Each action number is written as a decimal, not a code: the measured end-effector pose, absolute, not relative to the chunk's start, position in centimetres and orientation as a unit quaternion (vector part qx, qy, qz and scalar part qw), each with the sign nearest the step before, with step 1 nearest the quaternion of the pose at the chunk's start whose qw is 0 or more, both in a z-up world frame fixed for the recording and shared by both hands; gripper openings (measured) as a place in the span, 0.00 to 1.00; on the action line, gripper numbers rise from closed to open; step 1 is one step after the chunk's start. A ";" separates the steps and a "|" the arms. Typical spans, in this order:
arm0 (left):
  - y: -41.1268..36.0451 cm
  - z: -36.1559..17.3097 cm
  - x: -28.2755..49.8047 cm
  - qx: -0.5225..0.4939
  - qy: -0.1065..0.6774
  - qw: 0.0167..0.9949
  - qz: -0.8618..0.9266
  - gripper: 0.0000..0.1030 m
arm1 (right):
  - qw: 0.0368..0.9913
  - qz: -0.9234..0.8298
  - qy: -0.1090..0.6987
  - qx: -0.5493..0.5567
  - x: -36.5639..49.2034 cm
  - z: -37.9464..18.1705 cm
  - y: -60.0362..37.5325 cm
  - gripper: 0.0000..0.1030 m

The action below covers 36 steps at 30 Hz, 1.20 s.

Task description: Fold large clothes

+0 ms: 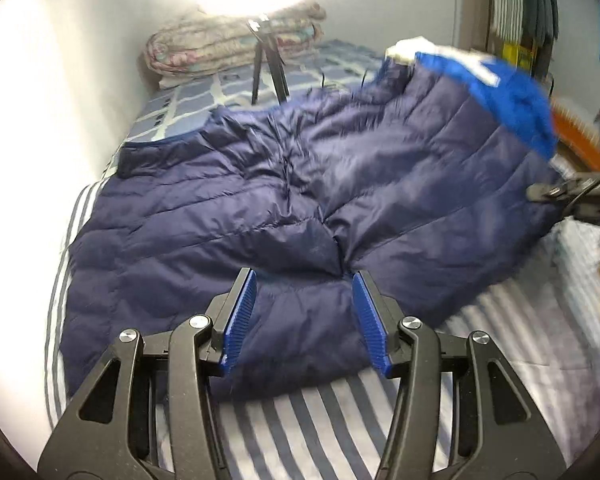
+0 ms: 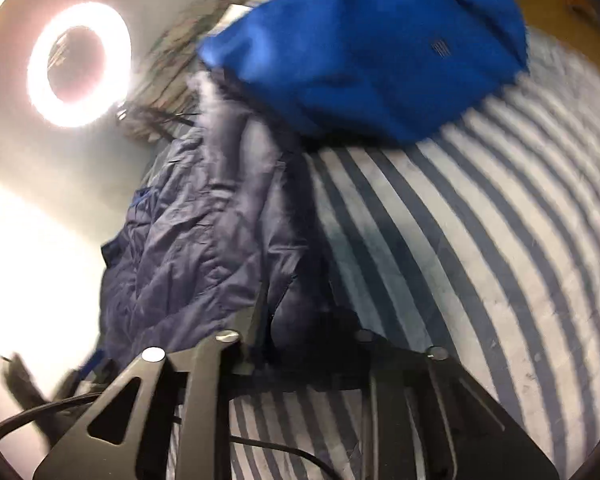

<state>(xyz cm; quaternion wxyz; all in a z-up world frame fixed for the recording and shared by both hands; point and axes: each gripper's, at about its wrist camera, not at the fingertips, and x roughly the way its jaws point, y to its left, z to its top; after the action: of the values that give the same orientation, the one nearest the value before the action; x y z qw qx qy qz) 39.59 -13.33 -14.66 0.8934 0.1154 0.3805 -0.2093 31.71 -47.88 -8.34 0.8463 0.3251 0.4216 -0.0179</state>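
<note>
A navy quilted puffer jacket (image 1: 260,200) lies spread on a bed with a striped sheet (image 1: 320,420). My left gripper (image 1: 304,316) is open, its blue pads (image 1: 242,316) hovering over the jacket's near hem. My right gripper (image 1: 556,194) at the right edge is shut on the jacket's right side and lifts it, showing the bright blue lining (image 1: 512,96). In the right wrist view the gripper (image 2: 296,344) clamps navy fabric (image 2: 204,240), with the blue lining (image 2: 372,52) raised above the stripes.
A folded floral quilt (image 1: 236,48) lies at the head of the bed by the white wall. A black tripod (image 1: 268,60) holds a bright ring light (image 2: 80,64). Hanging clothes (image 1: 528,4) and orange furniture (image 1: 580,136) are at the right.
</note>
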 end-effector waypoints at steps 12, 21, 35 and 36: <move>-3.6 -5.9 27.9 -0.030 0.424 0.878 -0.222 0.51 | 0.914 0.023 0.373 0.159 33.1 1.8 -39.6 0.07; 0.4 -6.0 20.3 -0.072 0.412 0.885 -0.204 0.51 | 0.930 0.091 0.343 0.094 34.9 5.2 -30.9 0.05; 3.3 -5.5 18.7 -0.097 0.404 0.888 -0.198 0.51 | 0.889 0.251 0.377 0.064 40.9 0.7 -10.6 0.05; 3.6 -5.6 18.8 -0.100 0.406 0.887 -0.194 0.51 | 0.883 0.260 0.387 0.061 41.3 -0.4 -9.0 0.04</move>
<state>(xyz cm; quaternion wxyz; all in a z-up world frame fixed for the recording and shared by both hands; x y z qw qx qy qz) 18.80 3.56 -5.60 0.8875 -0.1003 0.4057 -0.1942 41.31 -9.03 -0.42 0.8827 0.0612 0.3868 0.2597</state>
